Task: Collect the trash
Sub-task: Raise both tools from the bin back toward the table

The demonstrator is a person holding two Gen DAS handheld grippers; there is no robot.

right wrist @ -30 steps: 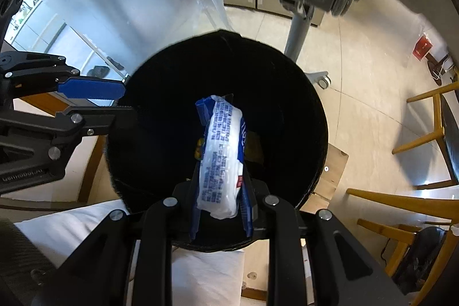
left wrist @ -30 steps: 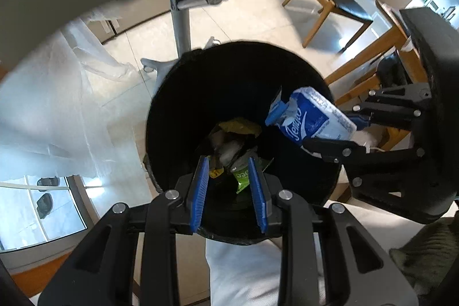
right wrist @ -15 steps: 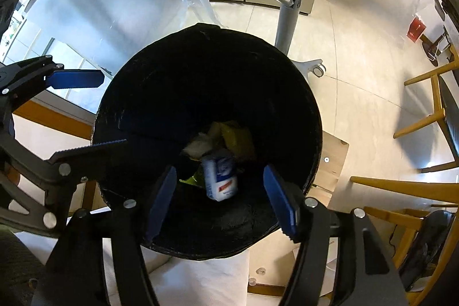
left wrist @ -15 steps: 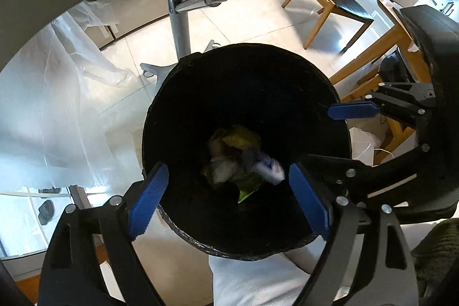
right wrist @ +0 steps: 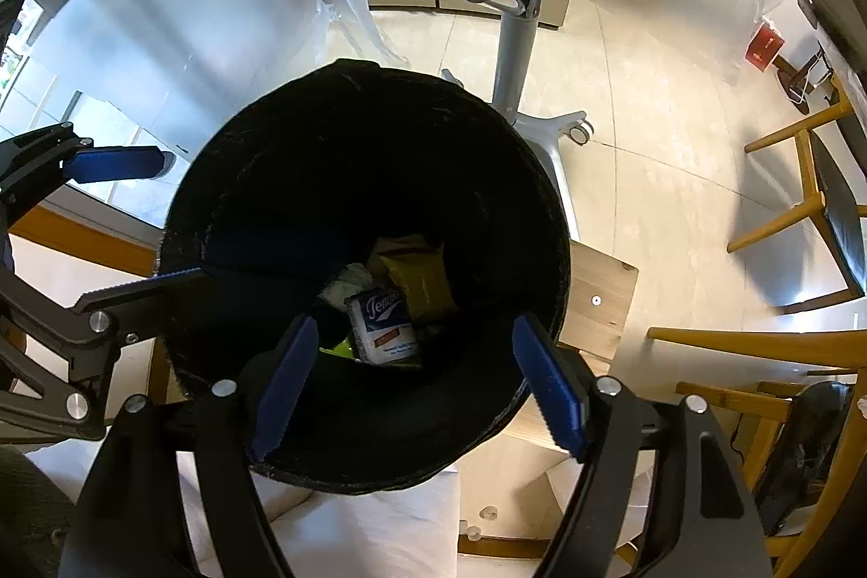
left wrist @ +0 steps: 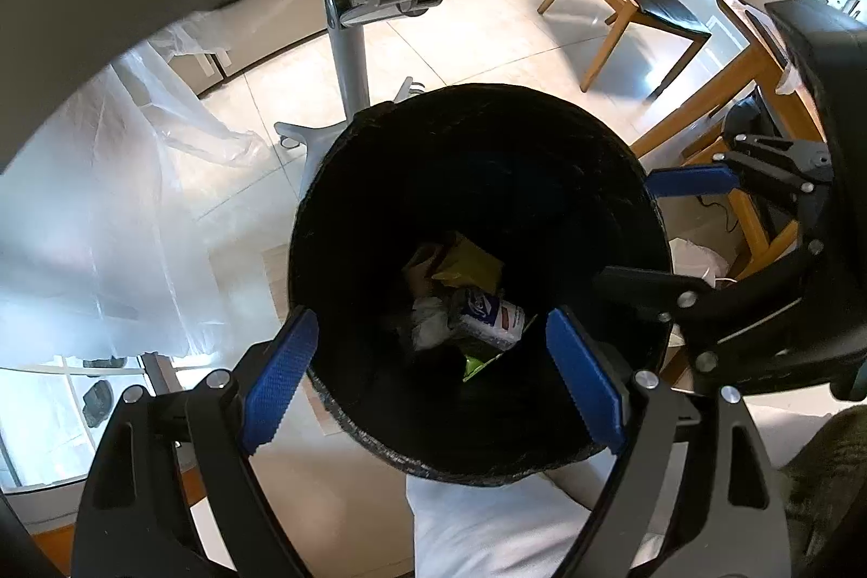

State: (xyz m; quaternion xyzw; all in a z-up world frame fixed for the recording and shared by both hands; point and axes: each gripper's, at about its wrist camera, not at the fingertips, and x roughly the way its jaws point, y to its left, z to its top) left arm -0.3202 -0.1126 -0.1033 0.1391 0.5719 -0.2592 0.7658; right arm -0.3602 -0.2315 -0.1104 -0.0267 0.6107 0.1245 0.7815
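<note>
Both the left gripper (left wrist: 433, 377) and right gripper (right wrist: 417, 383) hang spread and empty above the black bin (right wrist: 217, 177), where a tissue pack (right wrist: 385, 326) lies among wrappers, apparently just dropped.

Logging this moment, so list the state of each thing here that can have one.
left gripper: open, empty
right gripper: open, empty
black trash bin: upright, partly filled
Tempo tissue pack: lying in the bin
yellow wrapper: lying in the bin
</note>
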